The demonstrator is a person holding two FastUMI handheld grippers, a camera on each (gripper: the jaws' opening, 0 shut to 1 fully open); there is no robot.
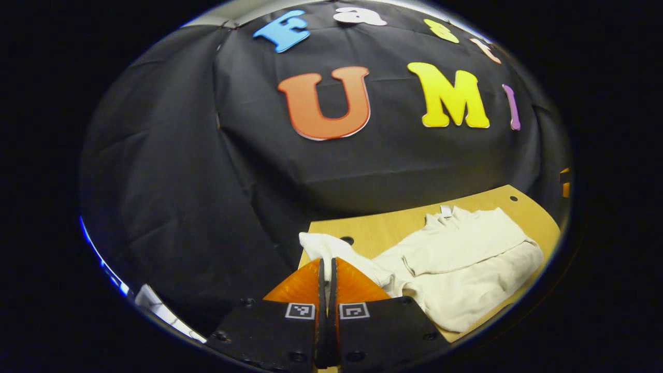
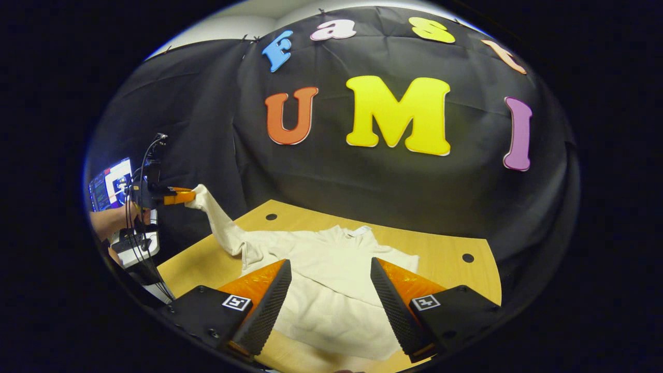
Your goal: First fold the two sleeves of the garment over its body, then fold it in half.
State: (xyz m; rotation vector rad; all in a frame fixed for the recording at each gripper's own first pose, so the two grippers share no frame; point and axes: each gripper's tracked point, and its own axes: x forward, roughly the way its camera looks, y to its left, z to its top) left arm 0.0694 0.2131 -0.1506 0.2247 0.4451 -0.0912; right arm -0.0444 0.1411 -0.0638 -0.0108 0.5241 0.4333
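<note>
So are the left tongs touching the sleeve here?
Touching. In the right gripper view the left tongs pinch the sleeve end and hold it lifted off the table; the left gripper view shows them shut on it.

Dim booth, sharp centre, fisheye-bent edges; light perhaps from overhead.

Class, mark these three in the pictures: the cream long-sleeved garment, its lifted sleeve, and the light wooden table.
Cream long-sleeved garment (image 2: 326, 290): right gripper view, middle of its body.
Lifted sleeve (image 2: 220, 223): right gripper view, mid-sleeve, below the left gripper (image 2: 187, 196).
Light wooden table (image 2: 445, 259): right gripper view, bare top.
</note>
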